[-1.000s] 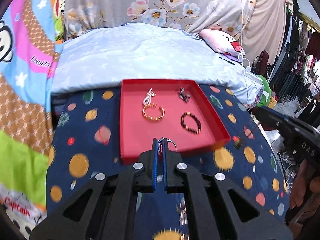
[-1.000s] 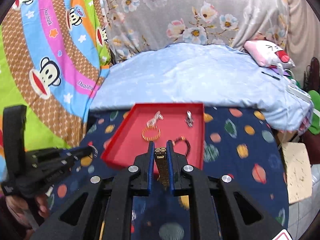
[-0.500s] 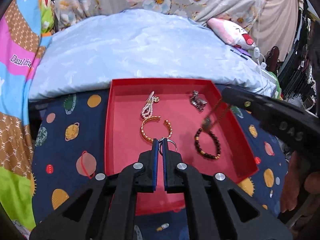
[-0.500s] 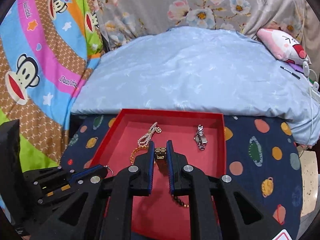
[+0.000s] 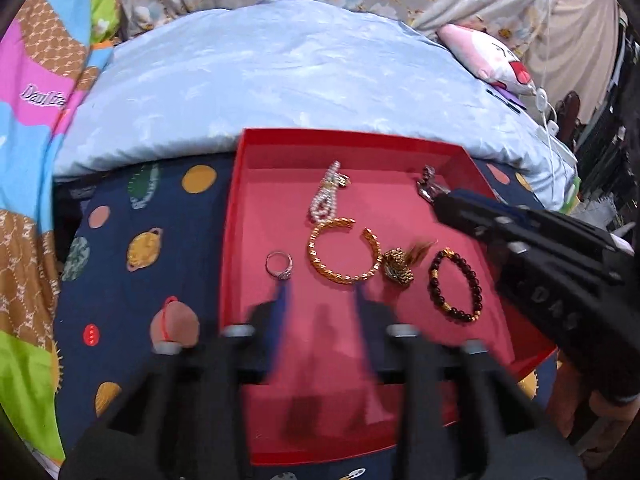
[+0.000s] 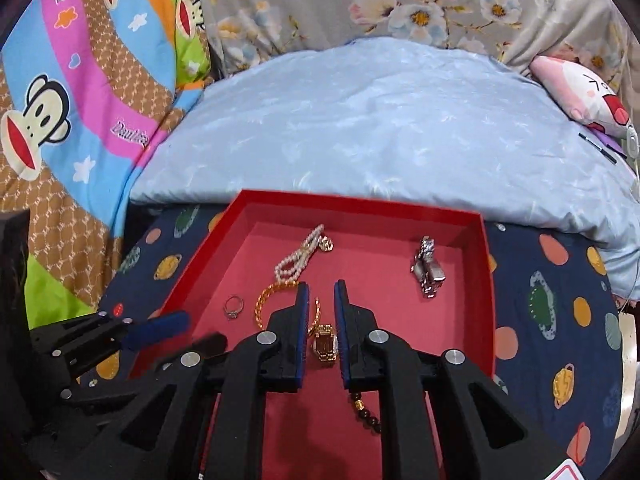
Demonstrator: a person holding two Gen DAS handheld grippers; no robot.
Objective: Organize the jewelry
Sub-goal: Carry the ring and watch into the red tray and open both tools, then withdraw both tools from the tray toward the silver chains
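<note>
A red tray (image 5: 352, 136) (image 6: 360, 200) holds a pearl bracelet (image 5: 326, 198), a gold bangle (image 5: 344, 252), a dark bead bracelet (image 5: 454, 284) and a silver watch (image 6: 427, 270). My left gripper (image 5: 320, 300) (image 6: 184, 334) is blurred; its jaws are opening with nothing between them. A silver ring (image 5: 279, 265) (image 6: 233, 306) lies on the tray floor just ahead of its left finger. My right gripper (image 6: 321, 306) hangs low over the tray and its jaws are opening. A gold watch (image 6: 325, 346) (image 5: 398, 266) lies on the tray floor in the gap, clear of the pads.
The tray rests on a dark blue cloth with planet prints (image 6: 552, 304). Behind it lies a pale blue quilt (image 6: 380, 120), with a pink plush pillow (image 6: 580, 96) at the right and a bright monkey-print blanket (image 6: 60, 100) at the left. A hand (image 5: 600, 412) holds the right gripper.
Both grippers came forward and down over the tray. The left one opened and the ring now lies on the tray. The right one loosened and the gold watch dropped onto the tray.
</note>
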